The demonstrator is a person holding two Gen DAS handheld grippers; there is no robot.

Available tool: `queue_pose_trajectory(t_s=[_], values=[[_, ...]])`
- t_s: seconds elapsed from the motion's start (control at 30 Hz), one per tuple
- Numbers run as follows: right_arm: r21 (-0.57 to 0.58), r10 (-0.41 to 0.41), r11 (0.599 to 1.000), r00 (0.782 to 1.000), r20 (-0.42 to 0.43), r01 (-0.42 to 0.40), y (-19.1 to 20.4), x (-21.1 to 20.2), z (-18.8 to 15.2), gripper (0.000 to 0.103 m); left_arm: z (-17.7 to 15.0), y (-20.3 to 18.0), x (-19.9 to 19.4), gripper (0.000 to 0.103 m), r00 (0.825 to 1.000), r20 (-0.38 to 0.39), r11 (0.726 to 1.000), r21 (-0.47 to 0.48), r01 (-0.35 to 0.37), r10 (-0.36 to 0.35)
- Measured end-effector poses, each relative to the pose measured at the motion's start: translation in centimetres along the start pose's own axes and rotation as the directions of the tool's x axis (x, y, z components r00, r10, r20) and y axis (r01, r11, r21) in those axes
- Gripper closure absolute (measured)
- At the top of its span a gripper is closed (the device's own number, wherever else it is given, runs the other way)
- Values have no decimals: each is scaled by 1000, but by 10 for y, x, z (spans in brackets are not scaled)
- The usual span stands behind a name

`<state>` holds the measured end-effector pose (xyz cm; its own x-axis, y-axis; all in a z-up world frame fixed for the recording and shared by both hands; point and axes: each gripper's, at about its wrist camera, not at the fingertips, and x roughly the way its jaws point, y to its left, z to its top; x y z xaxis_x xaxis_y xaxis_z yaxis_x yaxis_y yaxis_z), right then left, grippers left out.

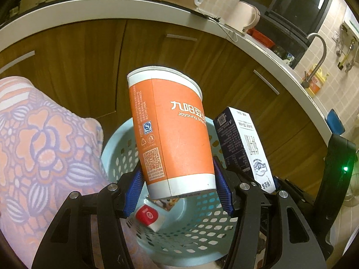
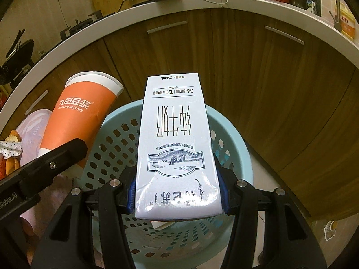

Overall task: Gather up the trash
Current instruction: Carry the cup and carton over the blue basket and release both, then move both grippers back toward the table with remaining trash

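The left gripper (image 1: 179,188) is clamped on an orange paper cup (image 1: 170,132), and the right gripper (image 2: 177,192) on a white milk carton (image 2: 177,143); both are held above a pale blue basket (image 2: 237,154), the cup left of the carton

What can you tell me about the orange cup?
The orange paper cup is a tall soy milk cup with a white rim, a white band at its base and white "Joyoung Soymilk" lettering. One side carries small print, recycling symbols and a QR code. It looks smooth and undented, tilted a little, mouth away from the camera. The left hand-held gripper pinches its lower end between blue pads, holding it above the light blue trash basket, beside the milk carton.
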<state>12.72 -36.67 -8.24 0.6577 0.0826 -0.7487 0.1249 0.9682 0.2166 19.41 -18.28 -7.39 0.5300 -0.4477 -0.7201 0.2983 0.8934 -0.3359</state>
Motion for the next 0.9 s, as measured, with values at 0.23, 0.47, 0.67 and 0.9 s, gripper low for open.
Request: queue_pose_trajectory(t_s=[0.23,0.47,0.67,0.9], values=[[12,4,1000,999,-51,-4,-6,10,-5,51,0,2,5,47,999,-33,1000,-9,13,-13],[37,7,999,999,-53,-5,-16,5,-3,45,1,8,-5,35,1000,-13,999,-32,23,-23],[53,10,999,999,-36,-8,-19,-6,-2,45,-2,4,-21,34,1000,11,1000,-20,23,-23],[-39,68,997,996,65,-66,15,-45,5,45,-12,9,-66,34,997,83,1000,0,9,-9]])
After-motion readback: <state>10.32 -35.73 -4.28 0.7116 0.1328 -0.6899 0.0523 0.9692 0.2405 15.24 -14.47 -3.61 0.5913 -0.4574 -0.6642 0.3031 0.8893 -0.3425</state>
